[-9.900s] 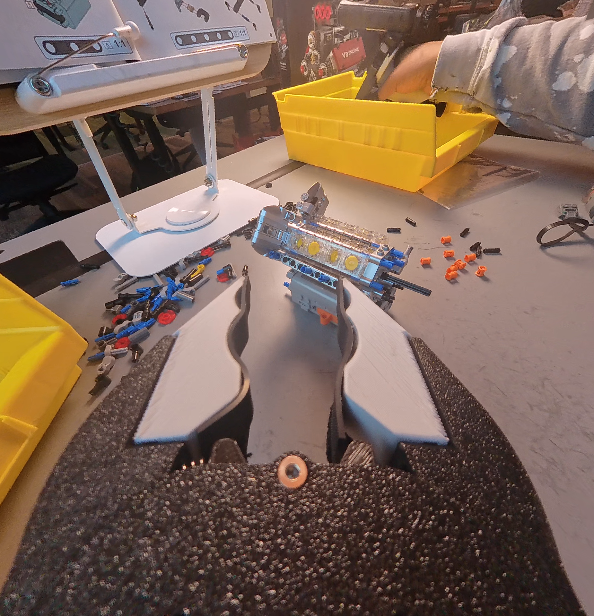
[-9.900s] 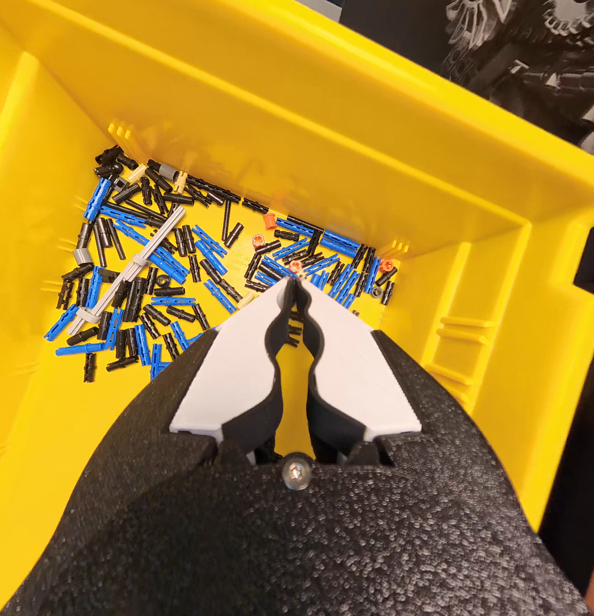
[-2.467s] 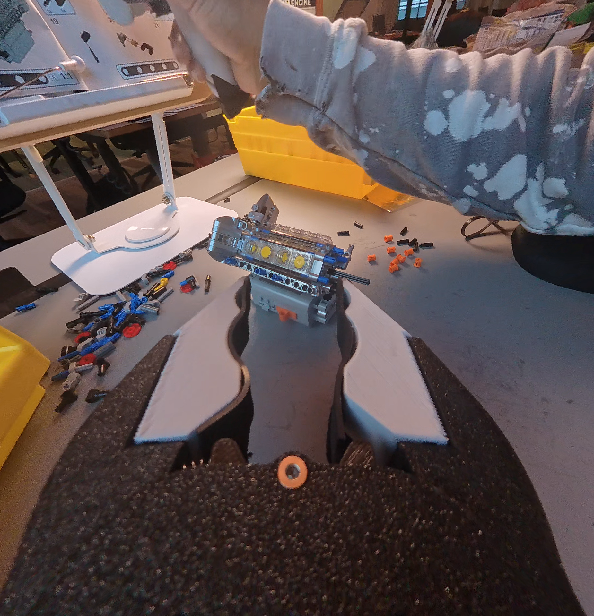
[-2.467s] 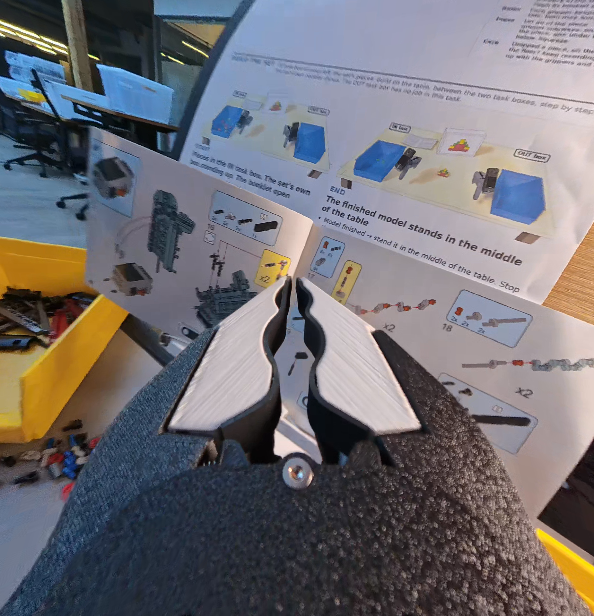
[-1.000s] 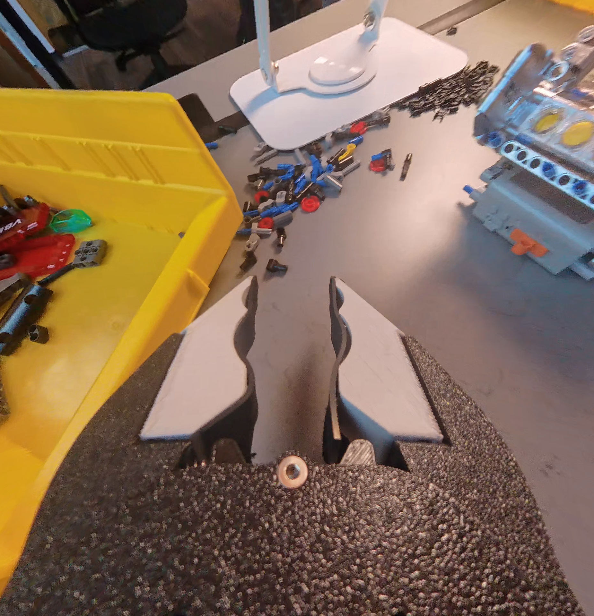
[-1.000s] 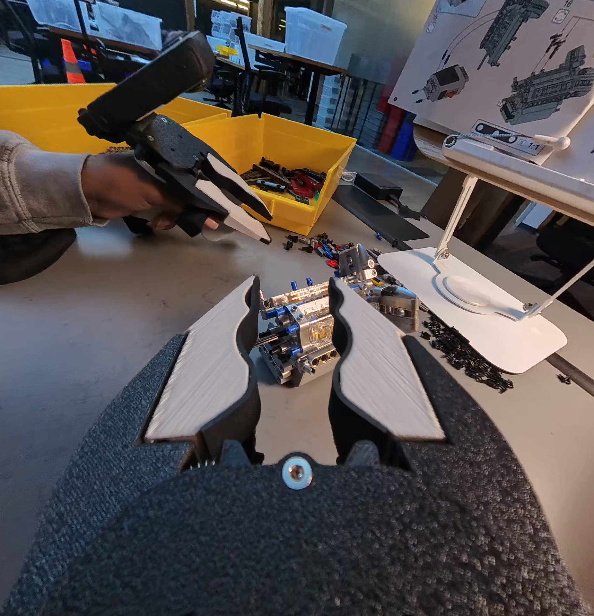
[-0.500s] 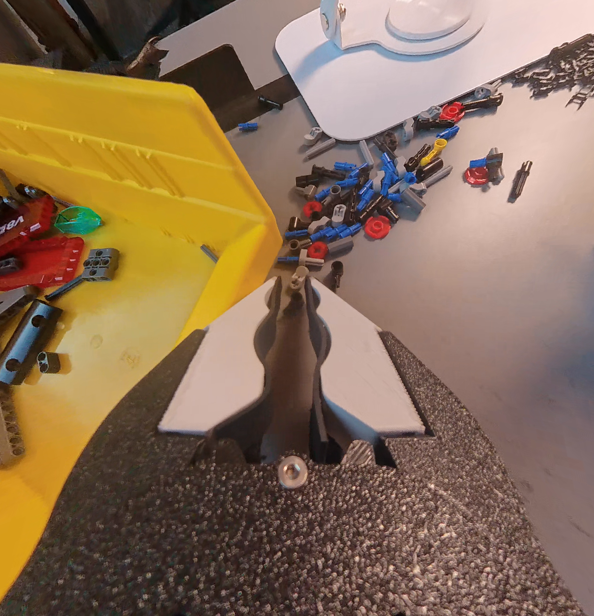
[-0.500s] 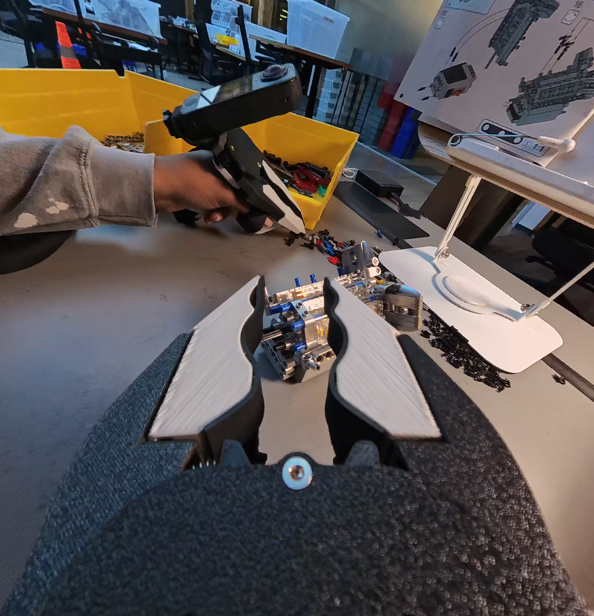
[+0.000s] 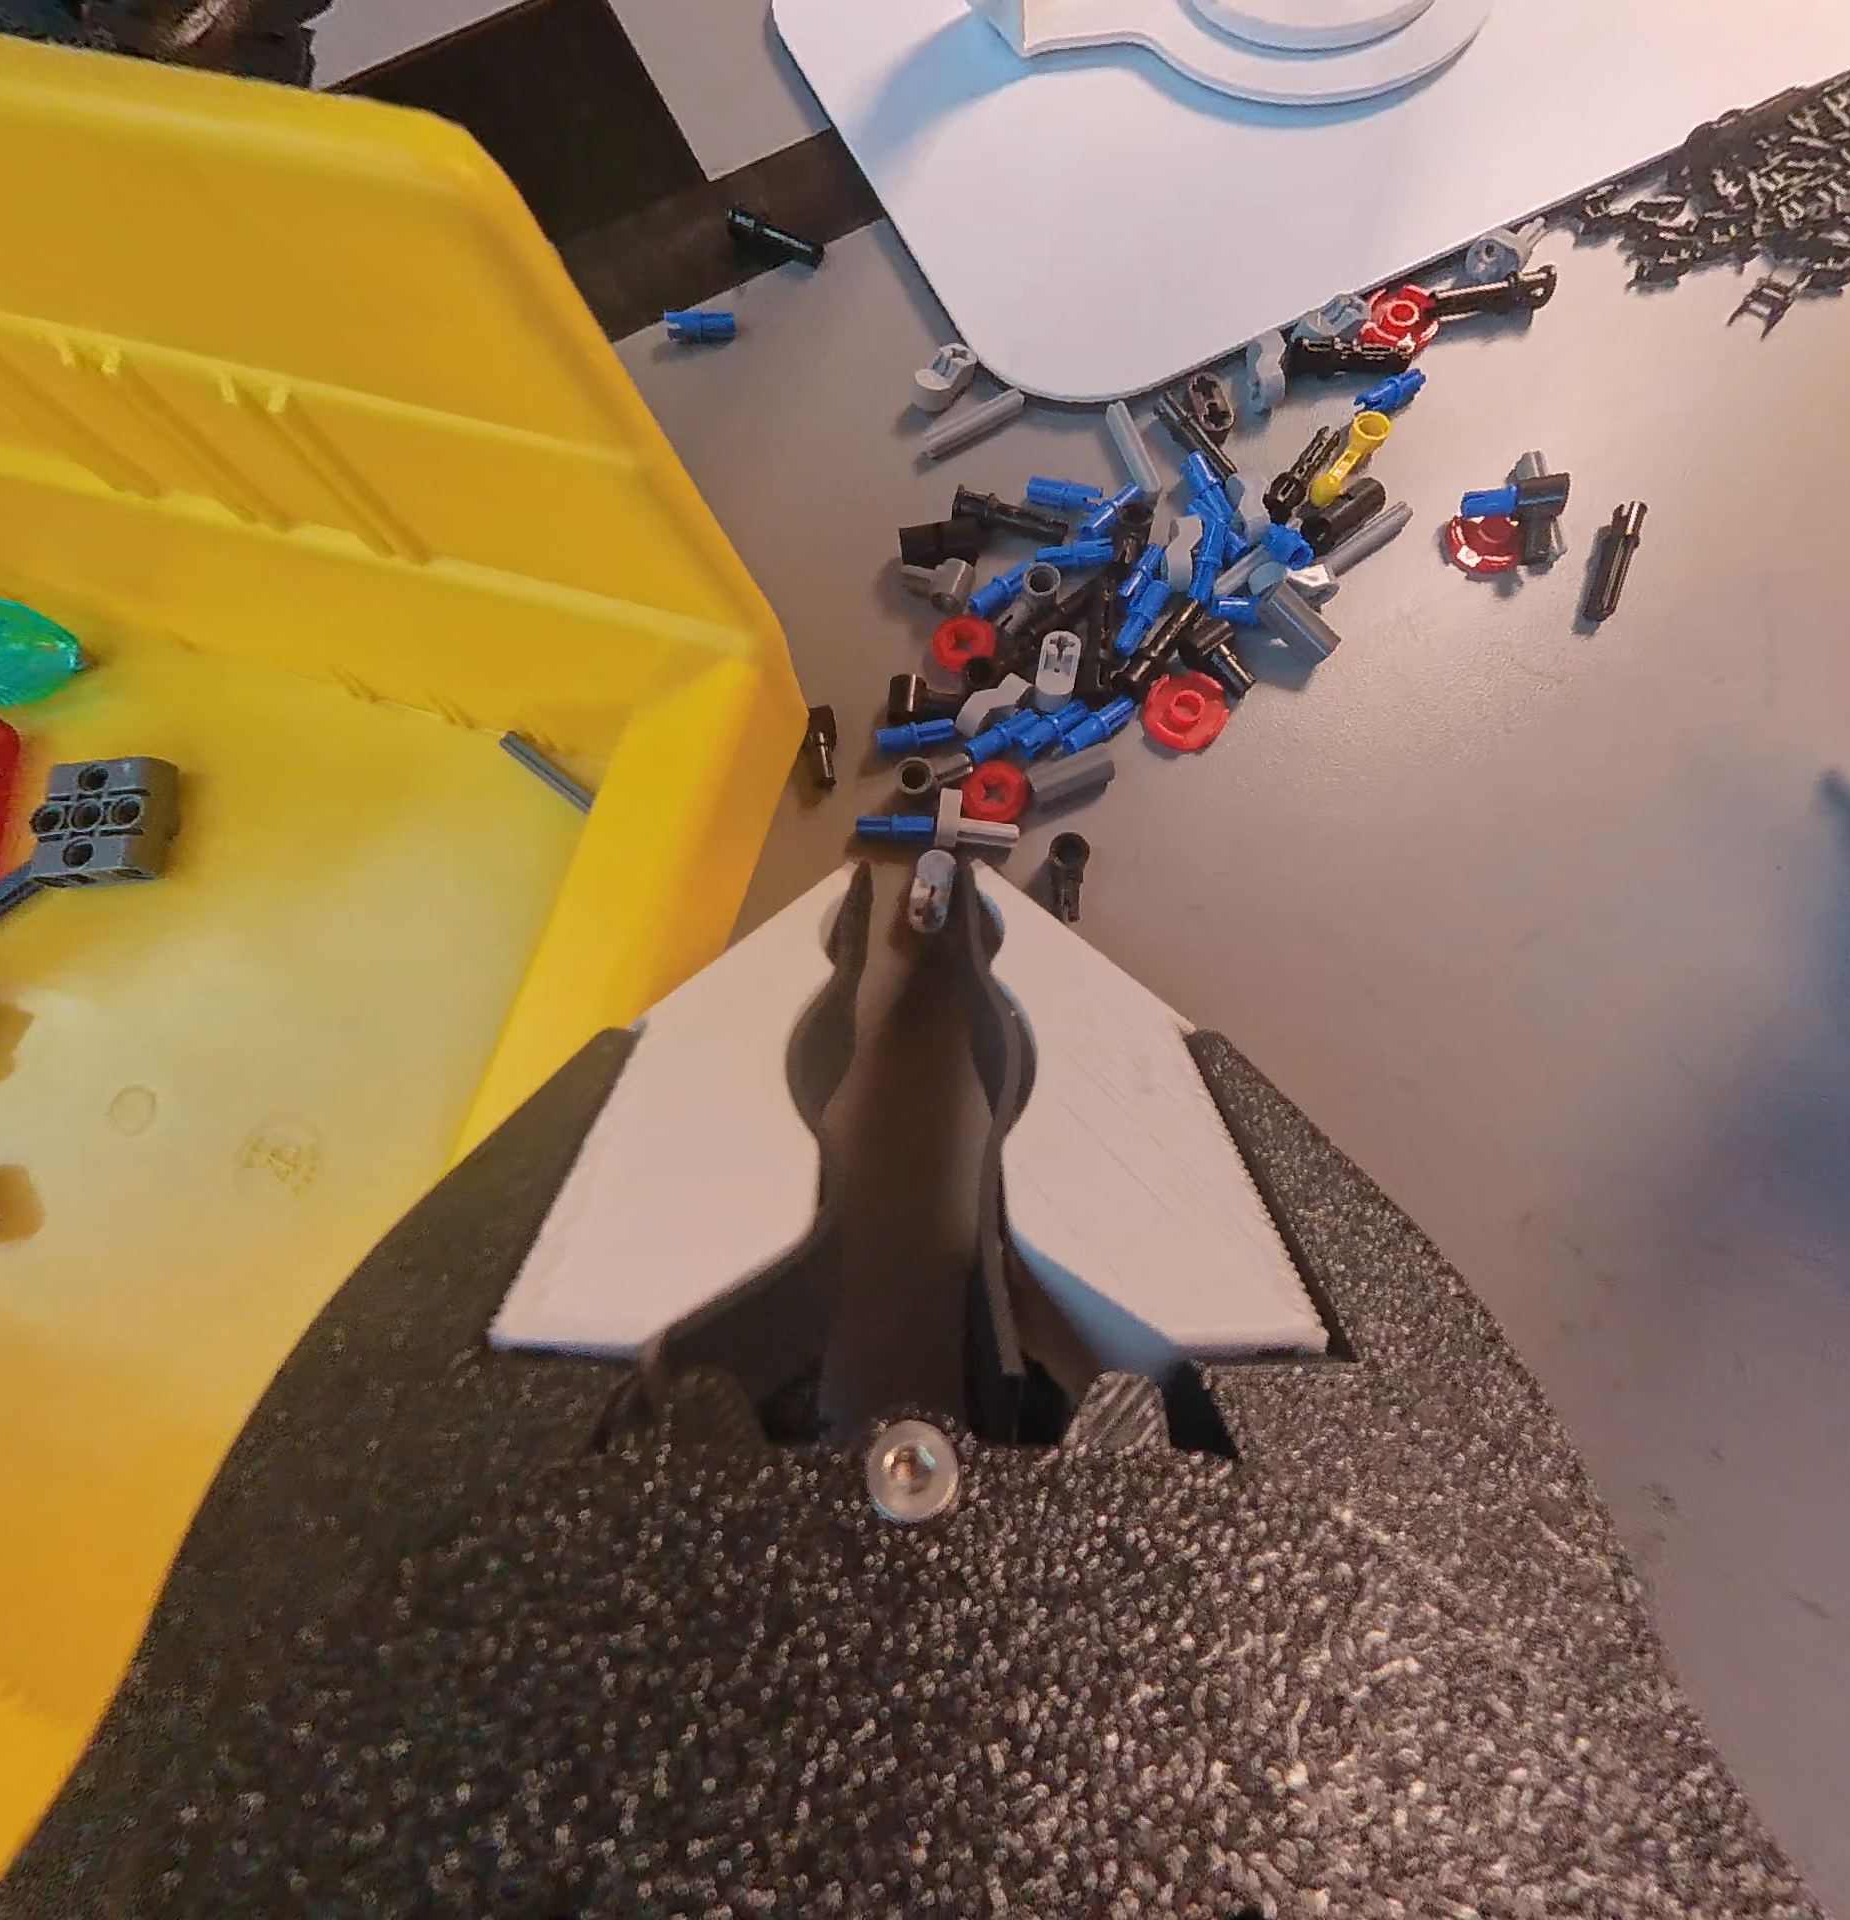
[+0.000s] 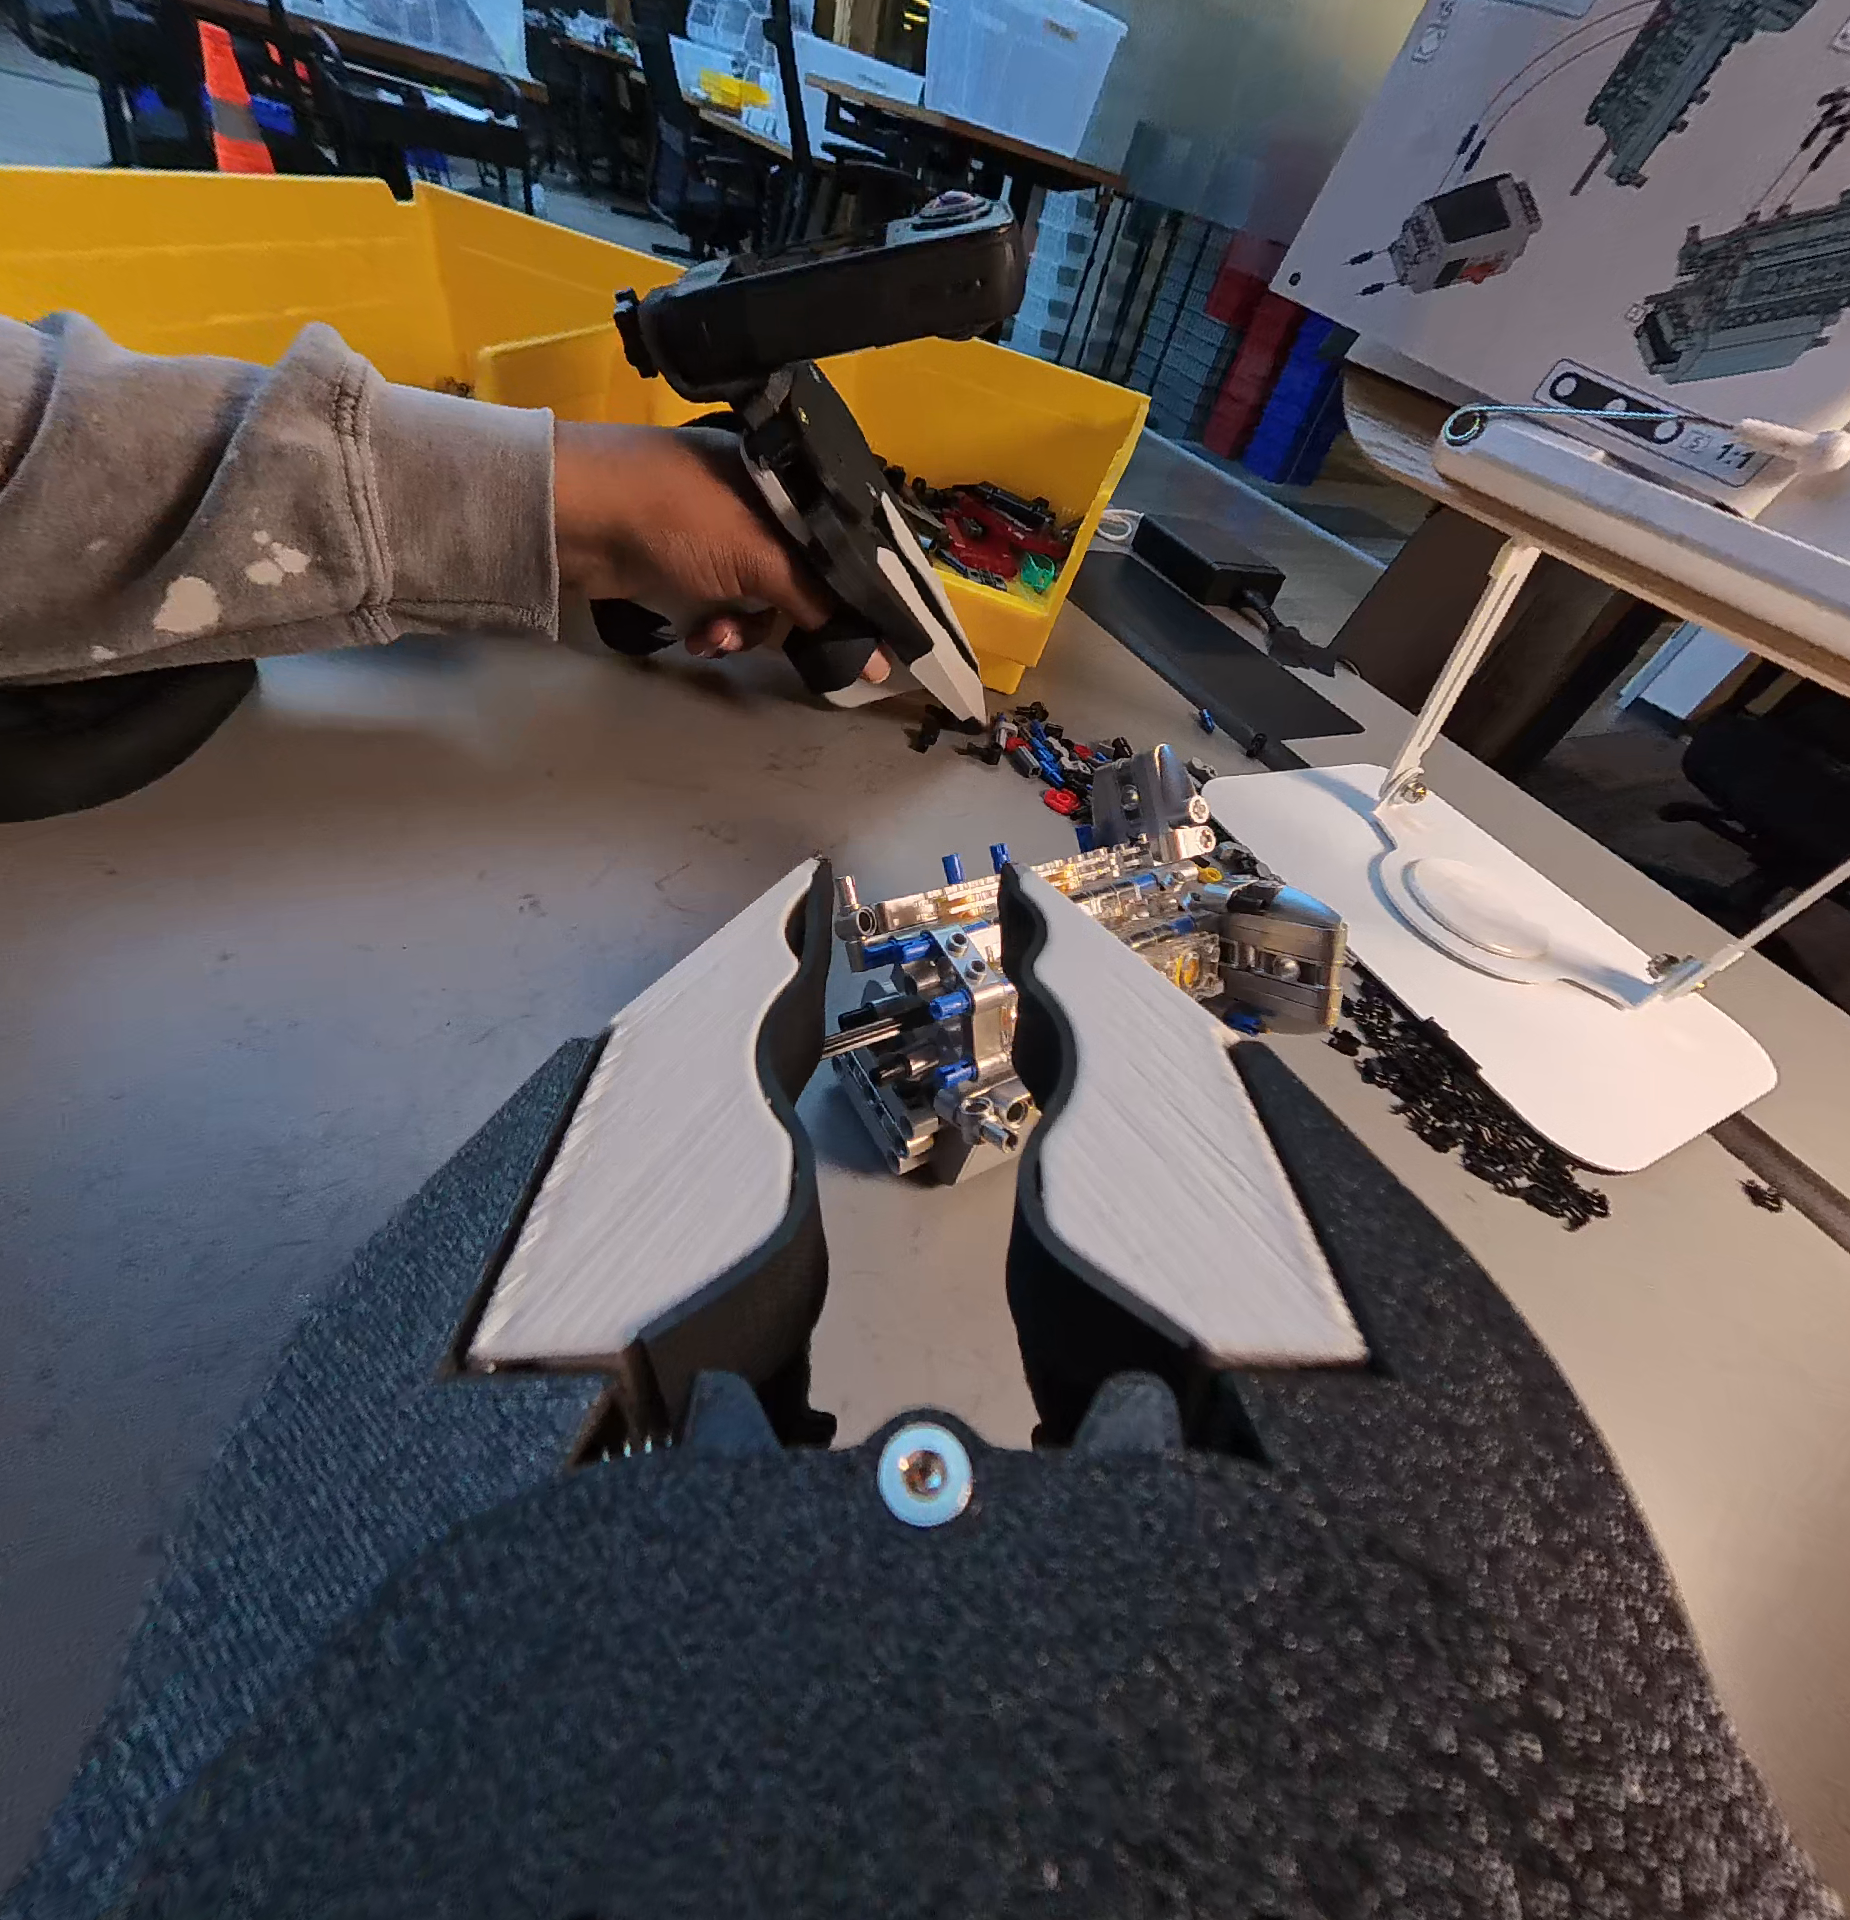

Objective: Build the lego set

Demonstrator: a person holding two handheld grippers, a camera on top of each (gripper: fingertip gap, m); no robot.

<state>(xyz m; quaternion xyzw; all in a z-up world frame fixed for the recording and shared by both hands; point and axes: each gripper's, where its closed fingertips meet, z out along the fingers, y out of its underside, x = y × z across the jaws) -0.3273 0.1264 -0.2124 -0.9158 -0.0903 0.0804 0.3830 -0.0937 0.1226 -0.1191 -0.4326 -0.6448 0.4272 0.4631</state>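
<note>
My left gripper point(image 9: 913, 875) is down at the near edge of a pile of small blue, black, grey and red building pieces point(image 9: 1108, 623) and is shut on a small grey connector point(image 9: 931, 891). It also shows in the right wrist view point(image 10: 962, 707), held by a hand with its tips on the pile. My right gripper point(image 10: 913, 868) is open, its fingers on either side of the near end of a grey and blue engine model point(image 10: 931, 997) standing on the table. Whether they touch the model I cannot tell.
A yellow bin point(image 9: 433, 499) with larger parts stands just left of the pile, and shows in the right wrist view point(image 10: 1004, 416). A white stand base point(image 10: 1523, 987) carries an instruction booklet point(image 10: 1627, 156). A heap of tiny black pieces point(image 10: 1461, 1112) lies along the base's edge. My hands' fingertips stand some 25 cm from each other.
My left gripper swung from the model to the pile by the bin and closed on the grey connector. My right gripper left the other bin, opened at the model, and its gap has narrowed.
</note>
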